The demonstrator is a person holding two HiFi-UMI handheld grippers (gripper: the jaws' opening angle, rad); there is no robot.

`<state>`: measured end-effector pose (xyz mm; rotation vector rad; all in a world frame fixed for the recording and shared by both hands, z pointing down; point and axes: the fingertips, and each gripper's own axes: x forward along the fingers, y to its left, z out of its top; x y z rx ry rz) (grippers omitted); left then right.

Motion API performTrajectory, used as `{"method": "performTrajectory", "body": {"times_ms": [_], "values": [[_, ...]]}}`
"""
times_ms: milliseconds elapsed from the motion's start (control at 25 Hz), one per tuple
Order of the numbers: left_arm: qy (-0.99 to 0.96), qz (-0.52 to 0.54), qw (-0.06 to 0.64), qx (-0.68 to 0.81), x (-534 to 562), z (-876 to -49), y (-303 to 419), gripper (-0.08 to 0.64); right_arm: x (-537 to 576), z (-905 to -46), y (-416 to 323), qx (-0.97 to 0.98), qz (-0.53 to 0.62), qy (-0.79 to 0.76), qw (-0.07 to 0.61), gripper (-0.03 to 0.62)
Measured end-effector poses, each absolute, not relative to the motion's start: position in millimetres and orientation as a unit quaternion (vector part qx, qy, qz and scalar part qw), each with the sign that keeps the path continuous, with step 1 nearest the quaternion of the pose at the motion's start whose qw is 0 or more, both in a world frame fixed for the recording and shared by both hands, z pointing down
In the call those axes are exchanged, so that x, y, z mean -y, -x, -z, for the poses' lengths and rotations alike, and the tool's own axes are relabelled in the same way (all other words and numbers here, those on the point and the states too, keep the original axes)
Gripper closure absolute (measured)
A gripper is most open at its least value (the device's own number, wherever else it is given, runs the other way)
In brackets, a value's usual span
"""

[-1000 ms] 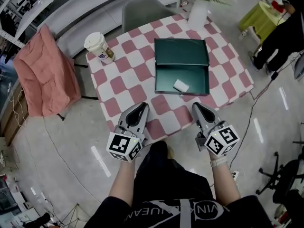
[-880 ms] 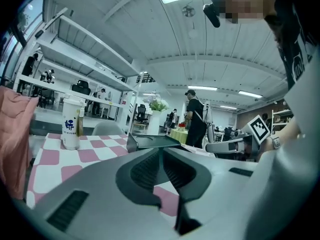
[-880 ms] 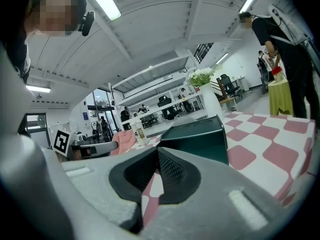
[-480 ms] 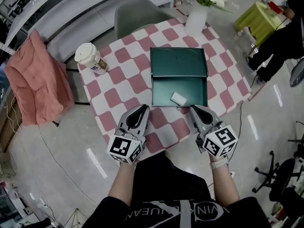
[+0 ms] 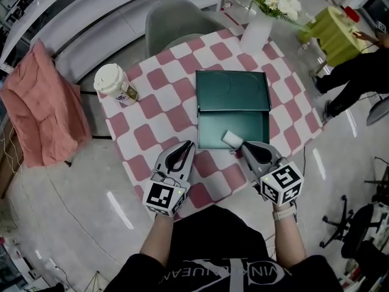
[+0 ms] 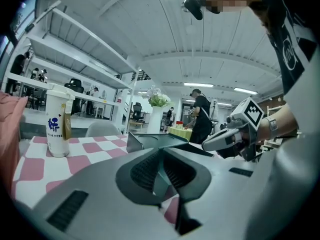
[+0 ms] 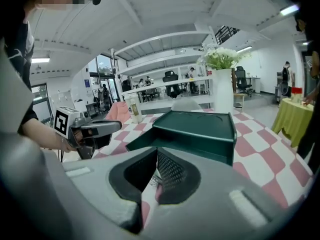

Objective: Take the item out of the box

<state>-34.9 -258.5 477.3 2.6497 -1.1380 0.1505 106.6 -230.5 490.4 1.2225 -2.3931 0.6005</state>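
White item (image 5: 232,139) hidden behind box (image 6: 150,143) wall in left gripper view. Cup (image 5: 113,83) print at 10 o'clock in head view too small to read.

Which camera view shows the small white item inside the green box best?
The head view: it looks down into the open green box, so the white item lies plainly visible. Both gripper views show only that box from outside; the item is hidden.

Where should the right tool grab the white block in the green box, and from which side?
Pinch the white block across its narrower width, from above on the near side. It lies flat and askew in the green box by the front wall, which likely blocks a level approach. The right tool is shut; open it first.
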Motion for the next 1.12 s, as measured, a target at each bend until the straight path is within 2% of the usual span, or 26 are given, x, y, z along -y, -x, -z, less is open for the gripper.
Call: {"method": "performTrajectory", "body": {"times_ms": [720,960,1120], "values": [[-0.903,-0.053,0.134,0.405,276.2,-474.2,25.0,0.535,260.3,-501.2,-108.5,0.86,-0.227,-0.358,0.285,0.583],[-0.896,-0.057,0.145,0.417,279.3,-477.6,28.6,0.534,265.6,-516.5,-93.6,0.866,-0.243,-0.291,0.325,0.557],[-0.891,-0.059,0.148,0.424,278.5,-481.3,30.9,0.534,263.0,-532.9,-86.0,0.859,-0.259,-0.242,0.368,0.506]]}}
